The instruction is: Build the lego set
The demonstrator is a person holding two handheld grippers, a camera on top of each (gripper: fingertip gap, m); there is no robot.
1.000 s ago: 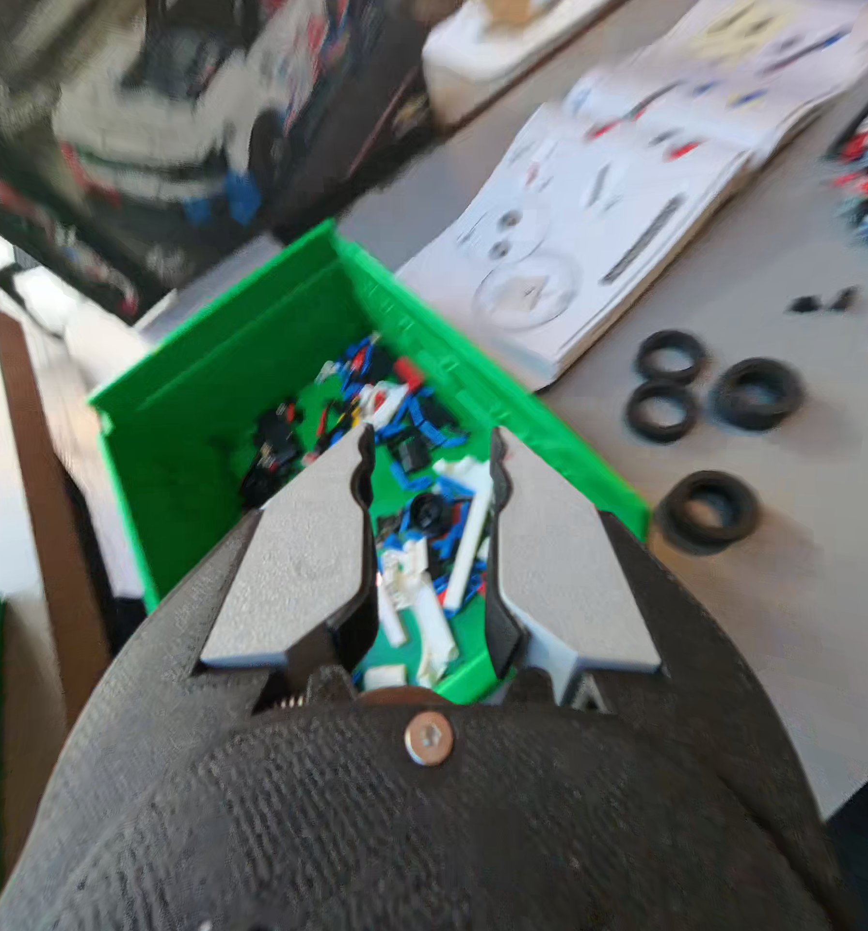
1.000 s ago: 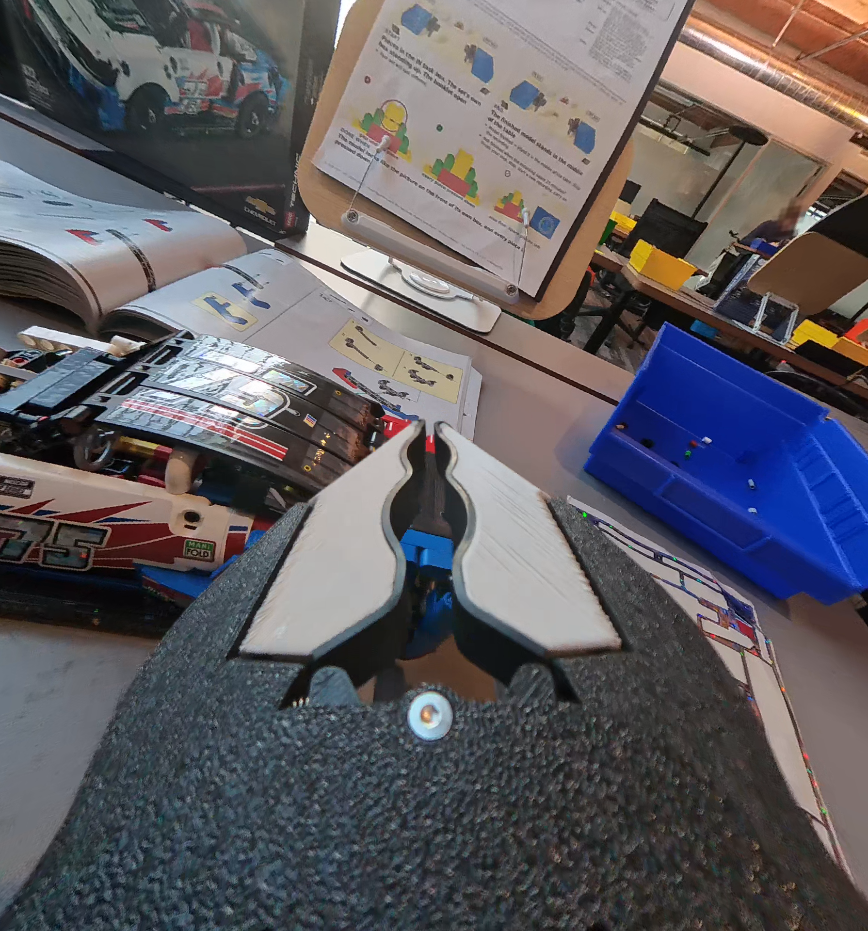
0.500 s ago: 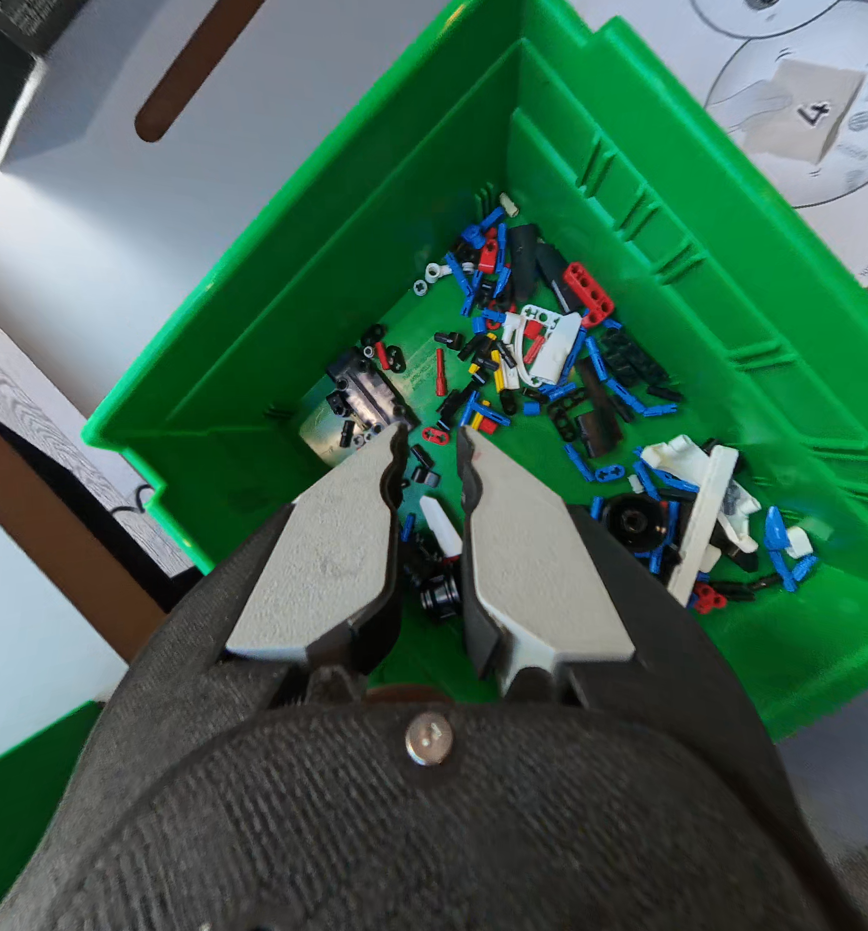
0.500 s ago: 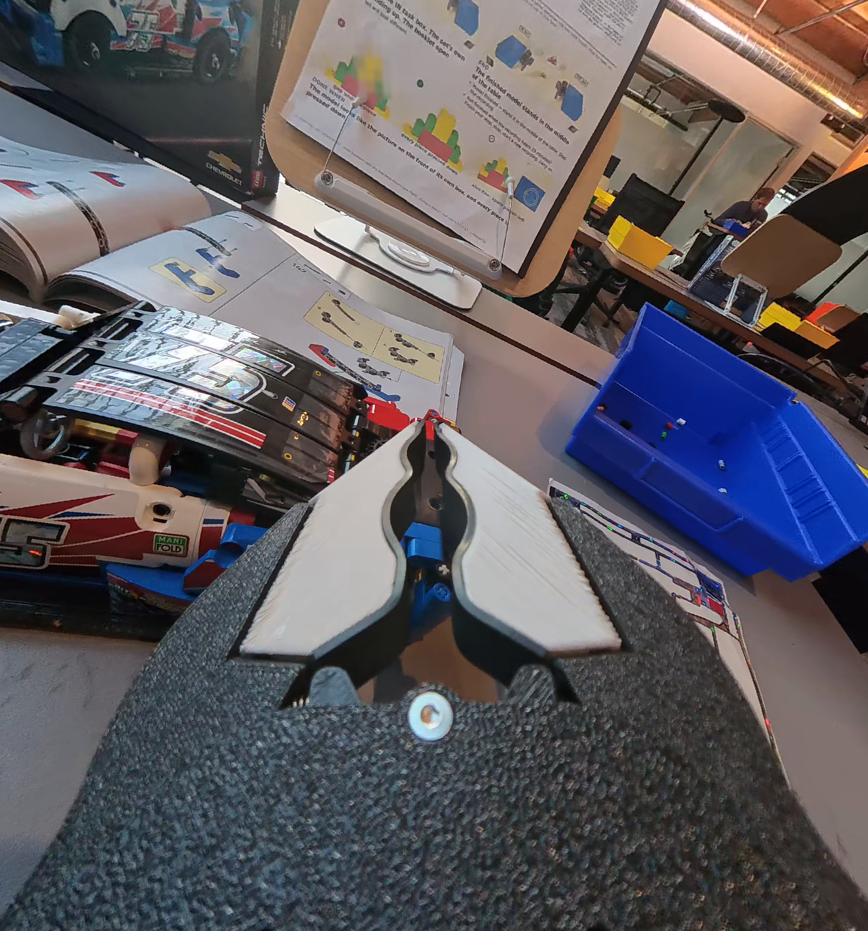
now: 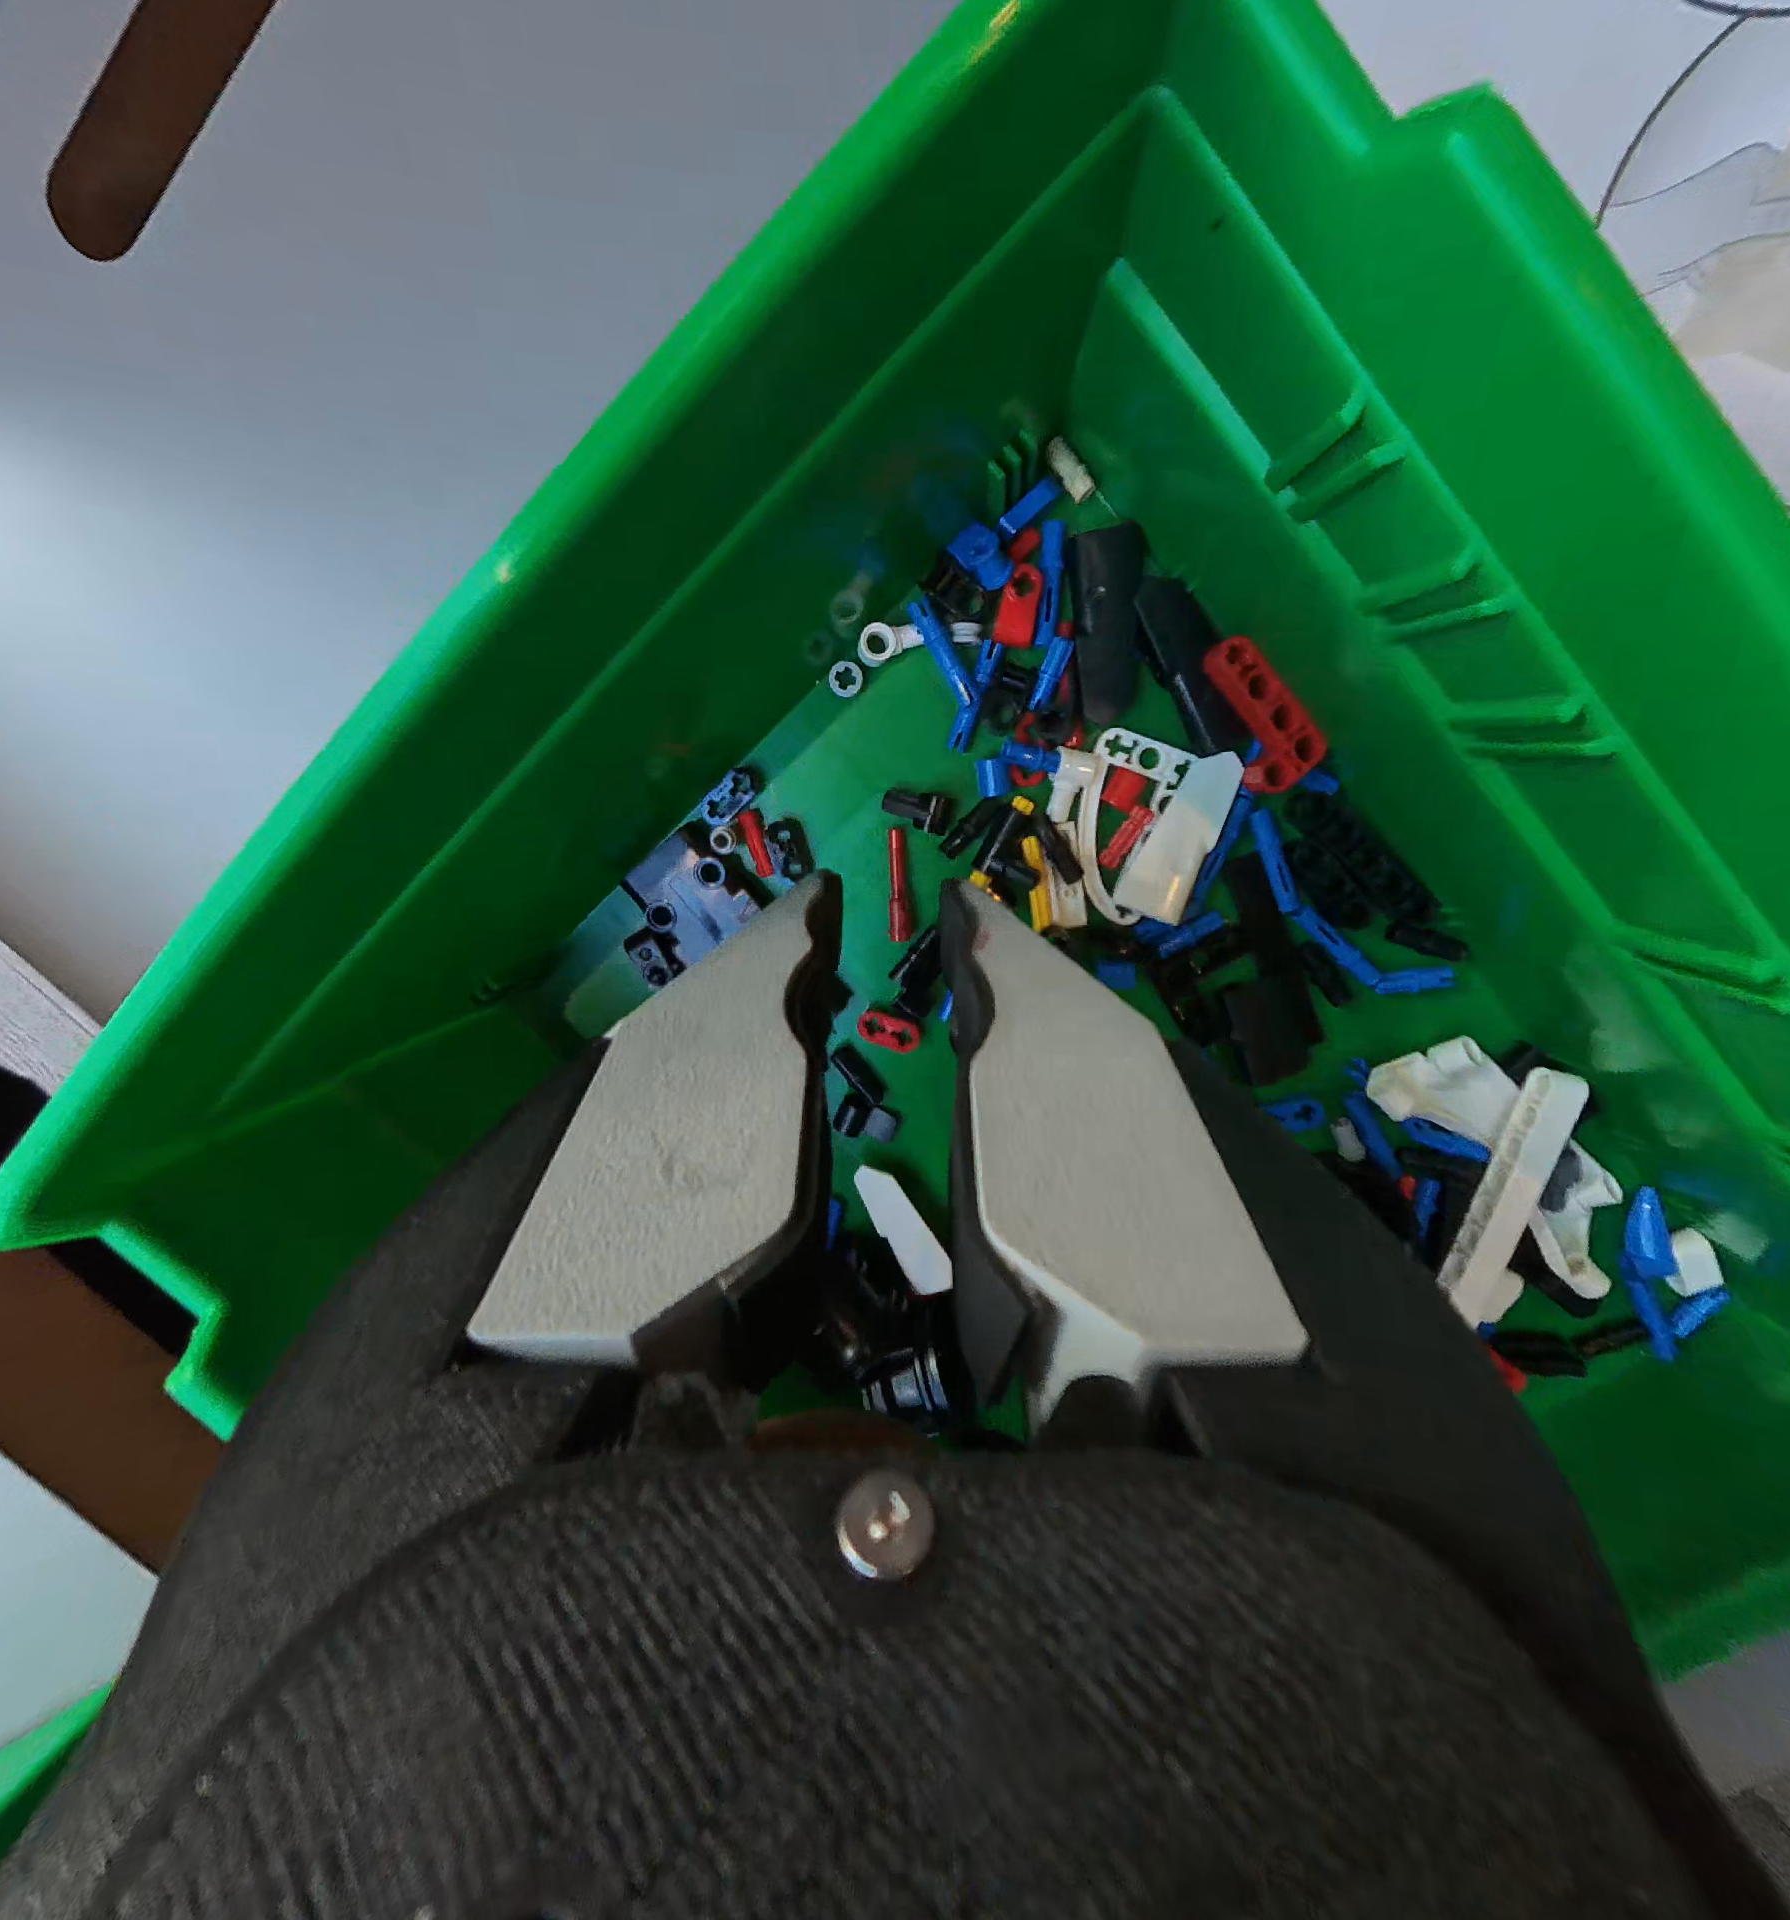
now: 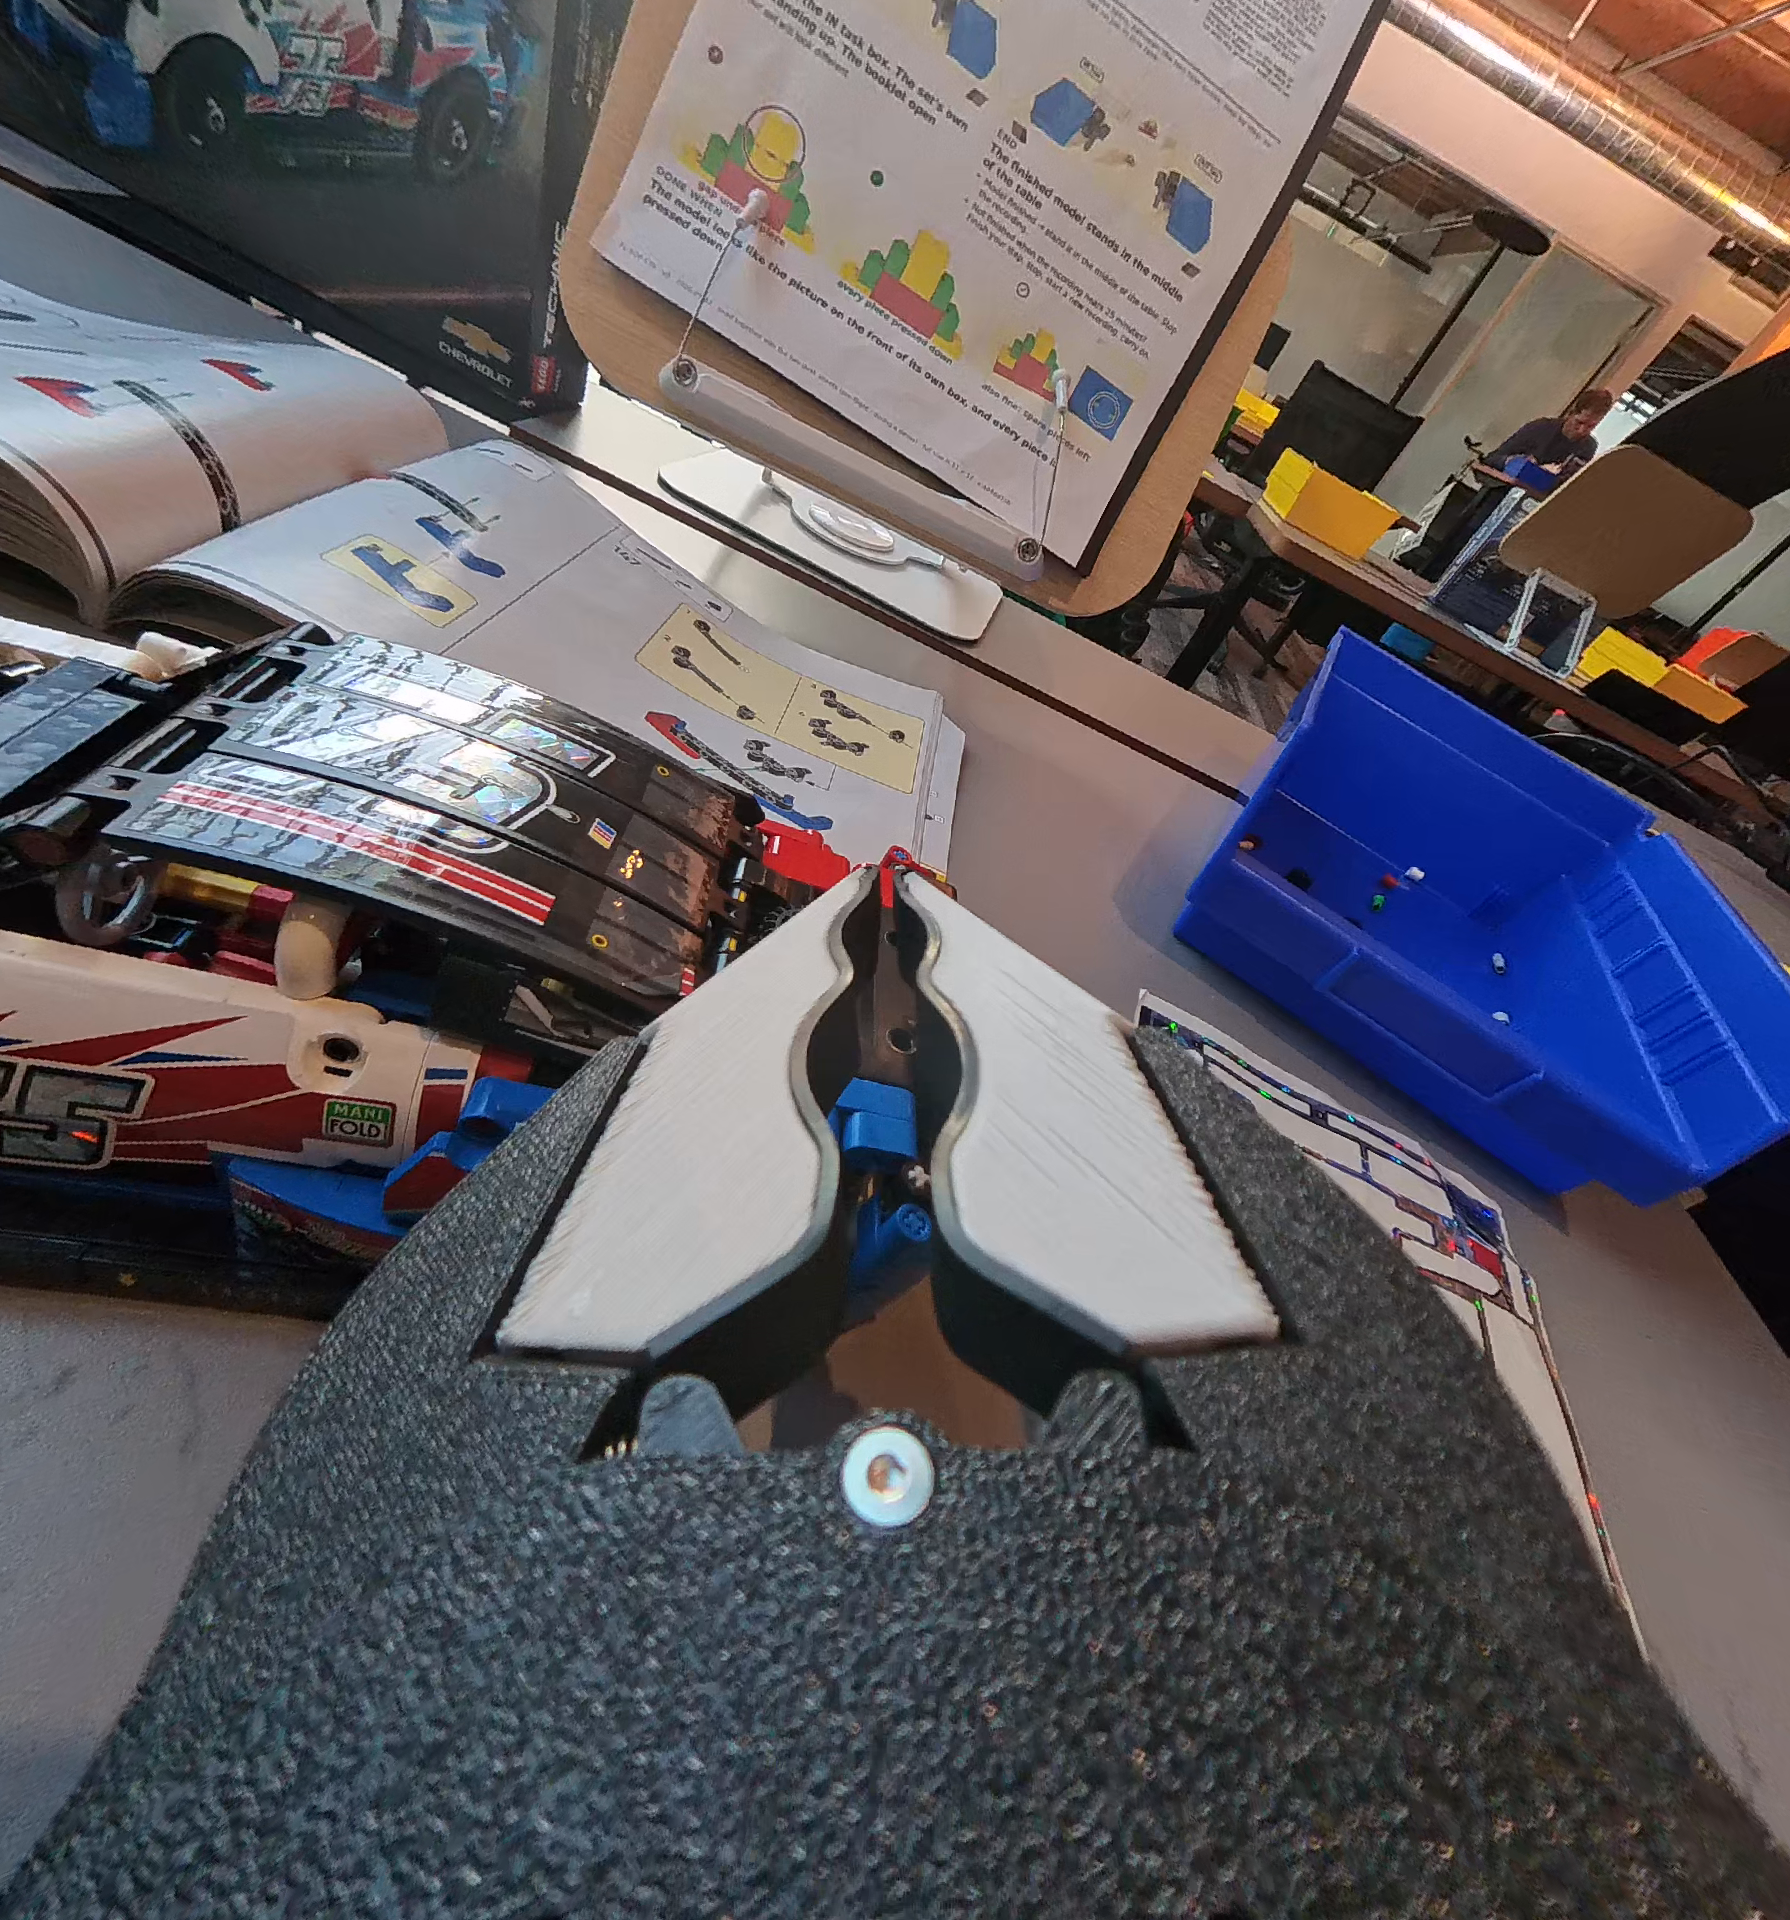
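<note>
In the left wrist view, my left gripper [image 5: 893, 906] is open with a narrow gap and reaches down into a green bin [image 5: 662, 623] of several small loose lego parts. A red pin [image 5: 899, 883] lies between its tips, untouched. A white pointed piece [image 5: 906, 1231] lies lower between the fingers. In the right wrist view, my right gripper [image 6: 886, 878] is shut on a black beam at the end of the lego car [image 6: 351, 810]. The car is black, white, red and blue and rests on the table to the left.
An open instruction booklet [image 6: 558, 582] lies behind the car. A blue bin [image 6: 1493, 883] with few parts stands at right, and a sticker sheet [image 6: 1390, 1195] lies in front of it. A stand with a printed sheet [image 6: 974, 208] and the set's box [image 6: 351, 156] are at the back. Spacing between my two grippers at the tips: around 65 cm.
My left gripper has dropped from above the table down into the green bin and narrowed its jaws over the parts. My right gripper stays shut on the car; its view shifted slightly.
</note>
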